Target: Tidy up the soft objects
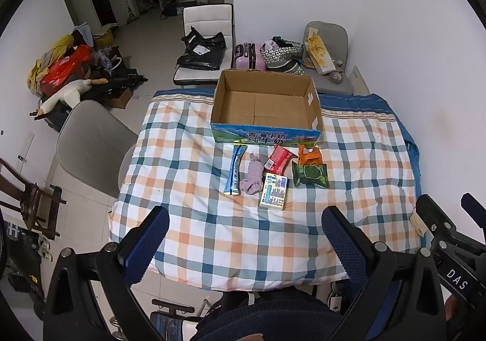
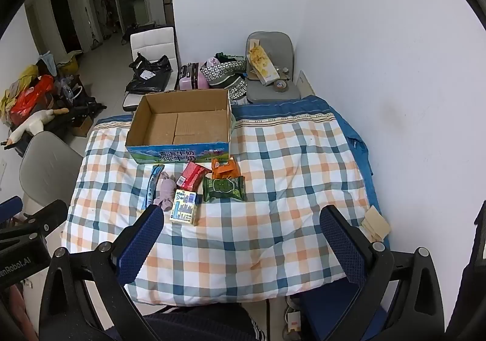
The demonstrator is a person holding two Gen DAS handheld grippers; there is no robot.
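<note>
White walls and a tiled floor surround a worktop draped in a blue, orange and white checked cloth. At its far edge sits an open cardboard box with a blue printed front wall; only its bare cardboard bottom shows inside. Just in front of the box the soft objects lie in a loose cluster. A blue sachet lies with its long axis running from the box toward the viewer. Beside it, a lilac sock, bunched, runs the same way. A red packet is tilted, its far end pointing toward the box. An orange packet sits nearest the box, touching a green wipes pack whose long axis runs sideways. A pale tissue pack lies closest to the viewer. The left gripper hovers above the near edge of the cloth with its fingers spread wide, holding nothing. The right gripper hovers likewise, fingers spread and empty.
</note>
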